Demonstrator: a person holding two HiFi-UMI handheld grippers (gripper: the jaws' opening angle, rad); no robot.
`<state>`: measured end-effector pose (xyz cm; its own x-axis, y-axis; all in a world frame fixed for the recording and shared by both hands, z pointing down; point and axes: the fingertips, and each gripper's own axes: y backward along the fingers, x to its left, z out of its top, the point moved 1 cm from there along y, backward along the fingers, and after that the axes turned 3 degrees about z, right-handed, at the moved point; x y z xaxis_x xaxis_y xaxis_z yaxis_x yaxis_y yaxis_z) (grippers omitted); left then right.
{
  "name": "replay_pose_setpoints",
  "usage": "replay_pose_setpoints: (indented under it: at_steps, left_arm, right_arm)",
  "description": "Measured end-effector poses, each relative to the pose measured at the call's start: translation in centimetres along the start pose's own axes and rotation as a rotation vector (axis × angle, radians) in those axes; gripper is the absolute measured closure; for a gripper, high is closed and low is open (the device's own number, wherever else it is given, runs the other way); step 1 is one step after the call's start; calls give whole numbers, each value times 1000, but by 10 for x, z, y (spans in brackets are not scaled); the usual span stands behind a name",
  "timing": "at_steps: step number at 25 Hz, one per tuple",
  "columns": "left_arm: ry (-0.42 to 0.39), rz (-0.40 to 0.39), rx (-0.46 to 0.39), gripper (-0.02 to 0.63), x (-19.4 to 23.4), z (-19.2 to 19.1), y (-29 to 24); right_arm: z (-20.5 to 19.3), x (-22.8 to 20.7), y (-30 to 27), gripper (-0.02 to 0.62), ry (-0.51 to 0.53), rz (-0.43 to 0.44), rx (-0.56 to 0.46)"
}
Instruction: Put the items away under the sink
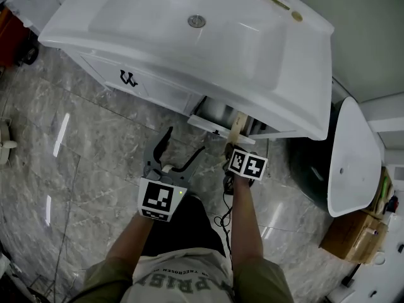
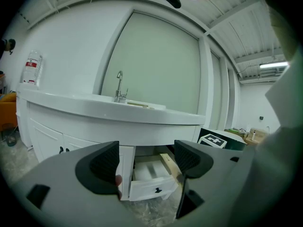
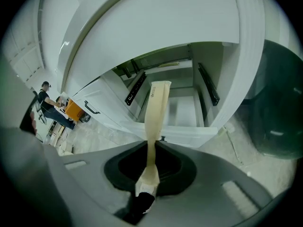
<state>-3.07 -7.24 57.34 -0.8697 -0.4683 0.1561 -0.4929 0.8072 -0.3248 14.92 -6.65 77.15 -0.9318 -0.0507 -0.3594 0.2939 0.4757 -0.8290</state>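
Observation:
The white sink vanity point(image 1: 265, 62) has a drawer point(image 1: 218, 113) pulled open below its basin. My right gripper point(image 1: 235, 149) is shut on the lower end of a long cream tube point(image 1: 238, 126), which points up at the drawer's front edge. In the right gripper view the tube point(image 3: 156, 112) runs from between the jaws of the right gripper point(image 3: 151, 167) toward the open drawer point(image 3: 187, 110). My left gripper point(image 1: 185, 142) hangs open and holds nothing, left of the tube, over the floor. The left gripper point(image 2: 147, 162) faces the drawer point(image 2: 151, 176) from low down.
A closed cabinet door with a black handle point(image 1: 128, 79) sits left of the drawer. A dark round bin point(image 1: 309, 169) and a white basin-shaped piece point(image 1: 353, 156) stand to the right, with a cardboard box point(image 1: 353, 235) beyond. The floor is grey marble point(image 1: 76, 169). A person point(image 3: 45, 98) sits far off.

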Motion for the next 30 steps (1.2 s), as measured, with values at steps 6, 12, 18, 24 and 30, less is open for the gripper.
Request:
replay_pose_setpoints:
  at_steps: [6,12,18,24,30]
  left_arm:
    - [2,3,-2,258,7,-14,-14]
    - [2,12,8,258,11,-28,-30]
    - [-2,10,12,258,17,-36,-44]
    - [-6,4,6,258,19,-42,-60]
    - [-16,-13,0,258,20,-50,-73]
  right_arm:
    - [12,-9,-16,558,10,-3,-21]
    - [26,-18,-33,558,11,-13,-35]
    - [43,-22,-46,558,7,-23,-61]
    - [58,-30,-57,558,-1,-29,-97]
    - [74,-30,-62,558,4,-23,-150]
